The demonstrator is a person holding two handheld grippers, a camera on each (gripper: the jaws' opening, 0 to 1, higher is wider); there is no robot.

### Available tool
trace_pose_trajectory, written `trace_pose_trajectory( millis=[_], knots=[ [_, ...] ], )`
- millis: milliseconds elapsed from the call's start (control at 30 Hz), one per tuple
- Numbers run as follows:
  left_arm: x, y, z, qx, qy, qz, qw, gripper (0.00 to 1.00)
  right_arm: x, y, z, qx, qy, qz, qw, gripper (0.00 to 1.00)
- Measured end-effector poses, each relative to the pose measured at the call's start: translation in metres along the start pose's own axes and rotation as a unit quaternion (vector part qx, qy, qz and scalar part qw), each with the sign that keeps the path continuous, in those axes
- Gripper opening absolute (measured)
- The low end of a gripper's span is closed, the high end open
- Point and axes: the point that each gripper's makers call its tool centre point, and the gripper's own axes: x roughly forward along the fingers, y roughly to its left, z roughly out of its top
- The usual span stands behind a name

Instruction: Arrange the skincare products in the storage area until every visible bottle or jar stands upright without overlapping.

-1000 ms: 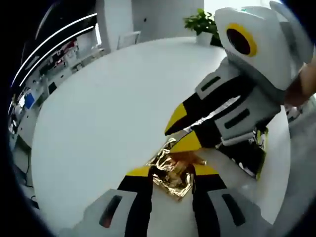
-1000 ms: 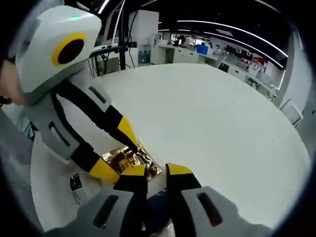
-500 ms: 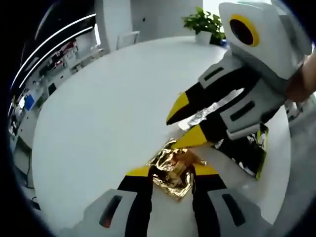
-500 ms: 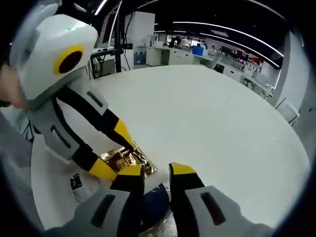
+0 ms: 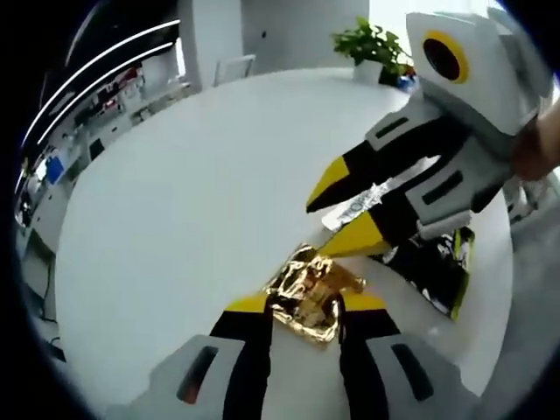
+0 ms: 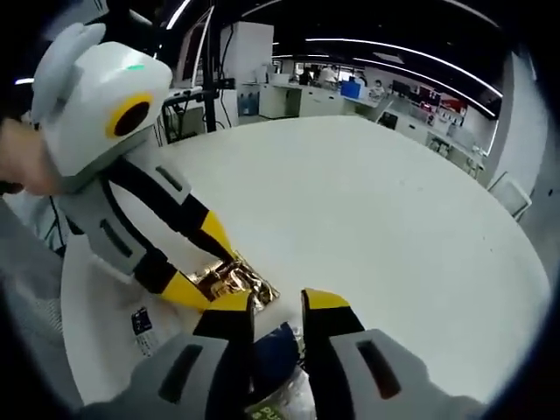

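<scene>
Pinching a crumpled gold sachet (image 5: 306, 293) on the white worktop (image 5: 192, 192), left gripper (image 5: 302, 308) steadies it; right gripper (image 6: 276, 302), jaws spread around a dark packet (image 6: 276, 350), likely must close next

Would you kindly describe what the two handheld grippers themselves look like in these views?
Both match. The right gripper has black jaws with pointed yellow tips, grey plates with dark slots along each jaw, and a rounded white housing carrying a dark disc ringed in yellow. The left gripper is built the same, with a small green light on top of its housing. No cables can be made out.
</scene>
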Motion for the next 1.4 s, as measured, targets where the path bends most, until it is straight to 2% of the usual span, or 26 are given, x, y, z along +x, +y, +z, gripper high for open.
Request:
trace_pose_trajectory(
  millis=[267, 567, 800, 1000, 1167, 1400],
  knots=[
    [-0.007, -0.001, 0.003, 0.001, -0.002, 0.004, 1.0, 0.3, -0.009, 0.002, 0.005, -0.006, -0.002, 0.001, 1.0, 0.23],
    [-0.019, -0.002, 0.011, 0.0, -0.003, 0.015, 0.9999, 0.48, -0.025, 0.006, 0.009, -0.008, -0.008, 0.003, 0.9999, 0.29],
    [-0.038, -0.007, 0.016, 0.004, -0.004, 0.027, 0.9996, 0.6, -0.043, 0.017, 0.02, -0.008, -0.037, 0.014, 0.9992, 0.41],
    [-0.054, -0.017, 0.015, -0.002, -0.006, 0.032, 0.9995, 0.68, -0.068, 0.03, 0.021, -0.009, -0.05, 0.015, 0.9986, 0.5],
    [-0.067, -0.035, 0.009, -0.01, -0.003, 0.025, 0.9996, 0.74, -0.09, 0.041, 0.016, -0.01, -0.057, 0.016, 0.9982, 0.59],
    [-0.089, -0.062, 0.006, -0.019, -0.016, 0.013, 0.9996, 0.84, -0.139, 0.051, 0.004, 0.004, -0.078, -0.003, 0.9969, 0.73]
  ],
)
